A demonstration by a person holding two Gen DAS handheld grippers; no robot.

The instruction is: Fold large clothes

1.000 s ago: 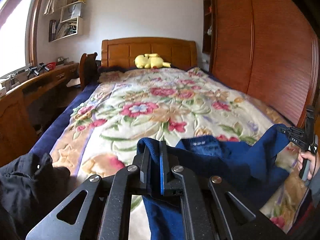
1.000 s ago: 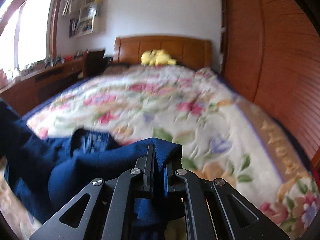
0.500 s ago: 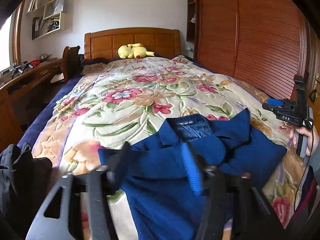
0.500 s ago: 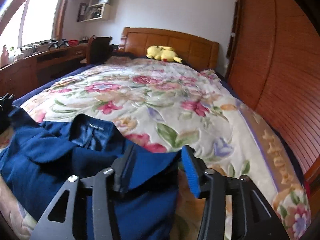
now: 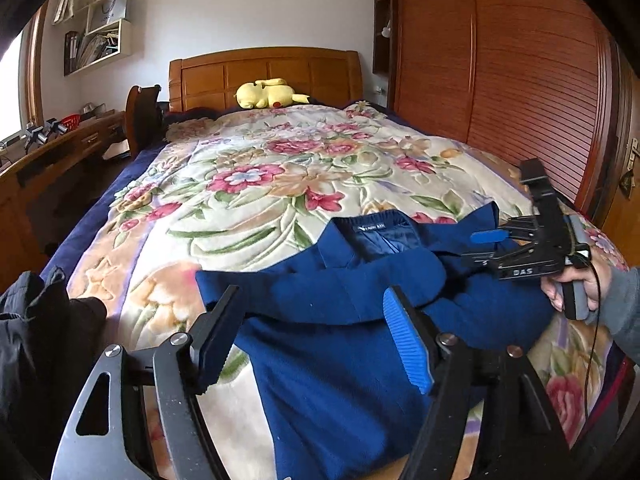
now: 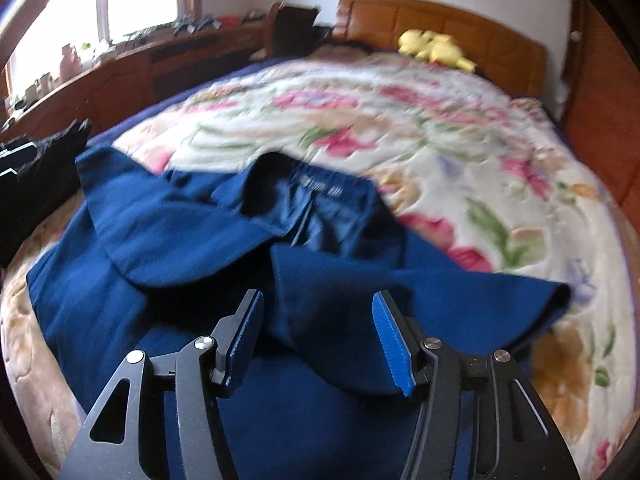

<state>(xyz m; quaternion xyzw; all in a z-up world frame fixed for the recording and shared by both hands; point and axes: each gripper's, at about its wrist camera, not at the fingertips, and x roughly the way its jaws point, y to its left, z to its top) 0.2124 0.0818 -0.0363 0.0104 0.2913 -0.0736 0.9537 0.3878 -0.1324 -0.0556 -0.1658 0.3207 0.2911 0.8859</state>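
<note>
Blue coat [image 5: 352, 344] lies on the bed [image 5: 256, 184]; left gripper [image 5: 316, 336] and right gripper [image 6: 320, 336], fingers just opening, hold nothing; next fold needs matched edges.

Navy blue coat [image 5: 340, 344]; floral cream bedspread [image 5: 248, 184]; yellow plush [image 5: 266, 94].

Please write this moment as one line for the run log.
left gripper: open, jaws just opened, holds nothing | right gripper: open, jaws just opened, holds nothing | blue coat: lies on floral blanket
</note>
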